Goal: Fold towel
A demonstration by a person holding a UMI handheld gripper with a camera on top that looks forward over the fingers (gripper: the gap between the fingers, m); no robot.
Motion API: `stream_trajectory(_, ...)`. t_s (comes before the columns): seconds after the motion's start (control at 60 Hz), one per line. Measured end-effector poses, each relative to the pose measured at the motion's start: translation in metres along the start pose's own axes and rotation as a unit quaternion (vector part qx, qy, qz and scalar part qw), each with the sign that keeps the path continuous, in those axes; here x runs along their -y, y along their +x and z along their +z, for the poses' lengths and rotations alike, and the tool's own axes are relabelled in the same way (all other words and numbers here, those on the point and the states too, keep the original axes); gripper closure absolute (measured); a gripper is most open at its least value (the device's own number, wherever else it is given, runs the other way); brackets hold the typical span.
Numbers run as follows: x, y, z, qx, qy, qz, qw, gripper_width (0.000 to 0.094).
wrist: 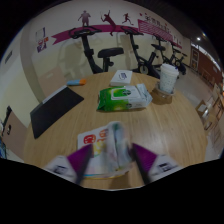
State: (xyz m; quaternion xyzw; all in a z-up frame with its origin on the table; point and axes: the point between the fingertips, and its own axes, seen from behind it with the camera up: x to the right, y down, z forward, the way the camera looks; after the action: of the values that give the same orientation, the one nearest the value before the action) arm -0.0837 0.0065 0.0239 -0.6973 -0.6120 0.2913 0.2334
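Note:
A pale towel (106, 150) with a red and orange print lies bunched on the wooden table (170, 125), right at my fingers. It fills the whole gap between the purple pads, and a fold of it stands up just ahead of them. My gripper (112, 165) has its left finger (80, 162) and right finger (148, 160) pressing on the towel from both sides. The towel's near edge is hidden below the fingers.
Beyond the towel lies a green and white wipes packet (122, 97), with a smaller white packet (122, 76) behind it. A black mat (55, 108) lies to the left. A white roll (168, 75) and a cardboard box (162, 96) stand at the far right. Exercise bikes (105, 52) stand behind the table.

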Motion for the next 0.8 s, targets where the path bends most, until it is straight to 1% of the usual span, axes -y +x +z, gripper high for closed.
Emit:
stream_trajectory(0.017,0.001,0.001,-0.002,-0.002,0.001,-0.001,1.000,0.0051)
stream_trajectory(0.05,0.001,0.000,-0.008,-0.001,0.007,-0.003,1.000,0.0120)
stream_trajectory(0.067,0.004,0.001,-0.012,-0.002,0.011,-0.005,1.000,0.0121)
stream_trajectory(0.117,0.010,0.004,-0.029,-0.006,0.021,-0.016,1.000,0.0073)
stream_trajectory(0.3,0.020,-0.001,-0.132,-0.005,0.043,-0.054,0.998,0.0089)
stream_trajectory(0.483,0.002,0.002,-0.225,-0.036,0.054,-0.062,0.996,0.0084)
stream_trajectory(0.55,-0.007,0.003,-0.248,-0.043,0.054,-0.041,0.997,0.0081)
stream_trajectory(0.65,-0.012,0.007,-0.275,-0.058,0.068,-0.023,0.996,0.0081)
stream_trajectory(0.717,-0.017,0.010,-0.280,-0.070,0.074,-0.024,0.994,0.0076)
stream_trajectory(0.8,-0.018,0.008,-0.284,-0.066,0.075,-0.011,0.995,0.0077)
